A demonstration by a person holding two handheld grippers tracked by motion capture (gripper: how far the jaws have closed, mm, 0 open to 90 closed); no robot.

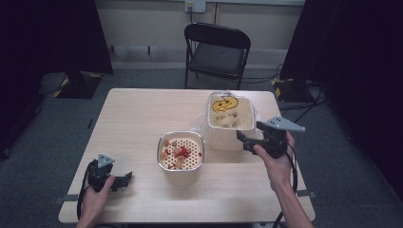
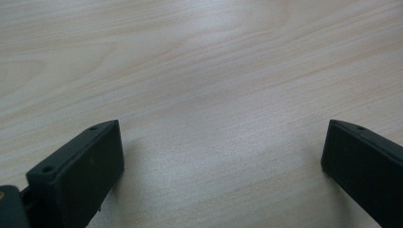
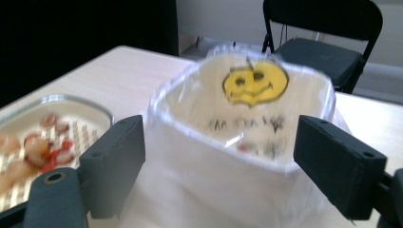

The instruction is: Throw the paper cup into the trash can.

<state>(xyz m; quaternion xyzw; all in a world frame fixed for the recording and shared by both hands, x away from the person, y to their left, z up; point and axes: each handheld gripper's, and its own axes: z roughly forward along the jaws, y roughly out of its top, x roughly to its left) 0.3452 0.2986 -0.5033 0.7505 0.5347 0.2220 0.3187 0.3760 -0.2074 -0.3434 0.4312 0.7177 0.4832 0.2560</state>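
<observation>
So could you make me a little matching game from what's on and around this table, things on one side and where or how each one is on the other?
Things:
1. chair
2. strainer bowl
3. bag-lined tub
4. left gripper

Descriptions:
A. open, low over bare wood at the table's near left
B. beyond the table's far edge
C. has a yellow smiley face, with the right gripper open close in front of it
D. middle of the table, holding red and pale bits of food

Pairs: 1-B, 2-D, 3-C, 4-A
</observation>
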